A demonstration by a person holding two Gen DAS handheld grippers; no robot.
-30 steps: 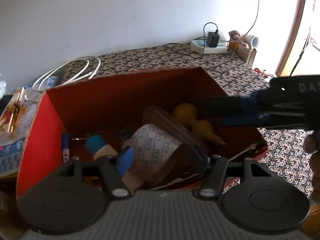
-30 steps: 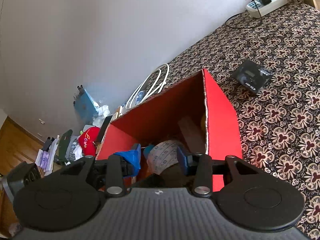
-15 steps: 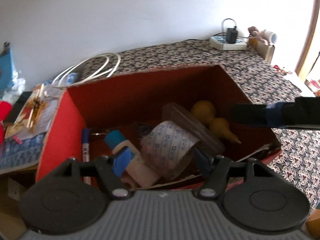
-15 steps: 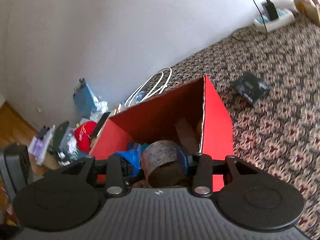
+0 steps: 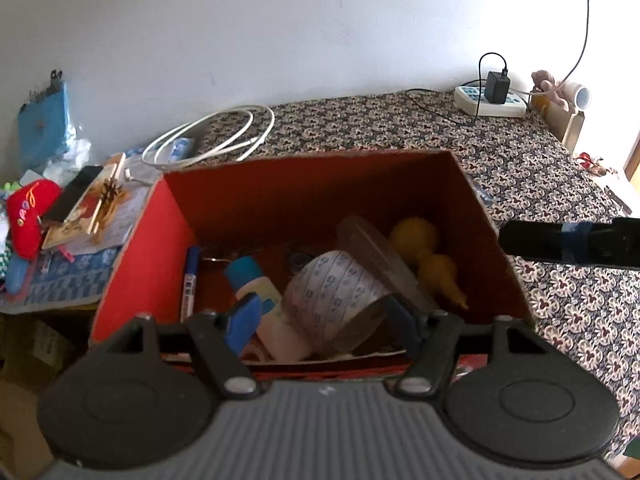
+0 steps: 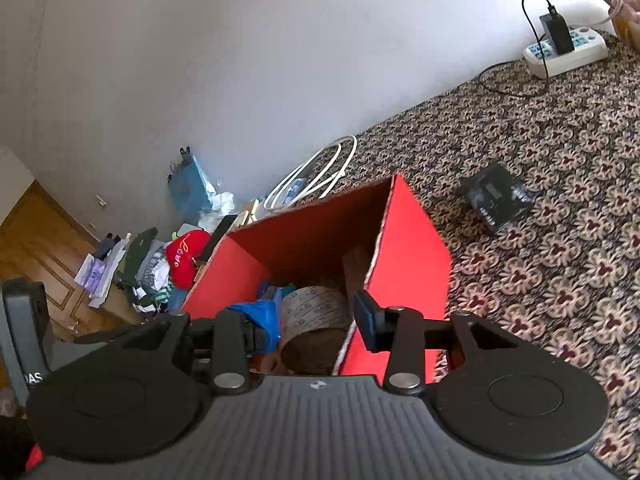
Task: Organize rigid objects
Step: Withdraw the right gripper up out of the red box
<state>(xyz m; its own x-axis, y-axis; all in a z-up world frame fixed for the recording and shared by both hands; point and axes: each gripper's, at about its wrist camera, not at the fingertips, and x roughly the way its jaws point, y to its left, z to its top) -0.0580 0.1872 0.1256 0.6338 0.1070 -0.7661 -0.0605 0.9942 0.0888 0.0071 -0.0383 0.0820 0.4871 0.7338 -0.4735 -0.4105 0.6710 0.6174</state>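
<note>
A red cardboard box stands on the patterned cloth. Inside it lie a patterned tape roll, a yellow gourd, a blue-capped bottle, a blue marker and a clear plastic piece. My left gripper hovers open over the box's near edge, with the roll resting below it, untouched. My right gripper is open and holds nothing above the box's right wall. The roll shows below it. One of its fingers reaches in from the right.
On the cloth to the right lies a small black device. A power strip with a charger sits at the back. A white cable coil, a red plush, a blue bag and papers crowd the left side.
The left gripper drew back and up from the box, its jaws slightly wider, and the roll stayed inside. The right gripper pulled away to the right and rolled a little.
</note>
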